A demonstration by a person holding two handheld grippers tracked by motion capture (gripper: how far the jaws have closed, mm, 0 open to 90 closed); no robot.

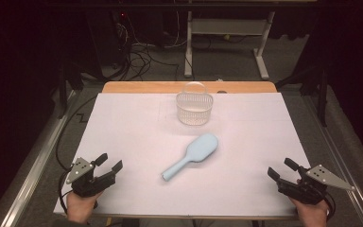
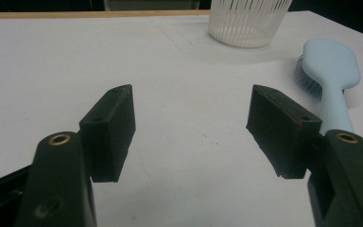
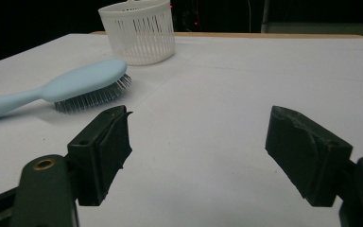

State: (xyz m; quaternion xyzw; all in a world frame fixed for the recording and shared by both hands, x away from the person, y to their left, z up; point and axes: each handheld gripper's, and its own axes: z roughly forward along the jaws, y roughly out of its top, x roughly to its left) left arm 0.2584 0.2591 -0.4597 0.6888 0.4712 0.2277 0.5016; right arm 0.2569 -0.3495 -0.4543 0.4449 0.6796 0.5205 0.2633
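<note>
A light blue hairbrush (image 1: 192,155) lies bristles down near the middle of the white table (image 1: 123,123), handle toward the near left. It also shows in the left gripper view as the hairbrush (image 2: 332,75) and in the right gripper view as the hairbrush (image 3: 71,87). Behind it stands a white slatted basket (image 1: 194,108), upright, seen too as the basket (image 2: 248,21) and the basket (image 3: 139,30). My left gripper (image 1: 109,163) rests open at the near left corner, nothing between its jaws. My right gripper (image 1: 282,169) stands open at the near right corner, also holding nothing.
The table's wooden far edge (image 1: 189,87) shows beyond the white cover. Cables (image 1: 142,56) and a desk frame (image 1: 227,42) sit on the dark floor behind. A black cable (image 1: 68,137) trails off the left side.
</note>
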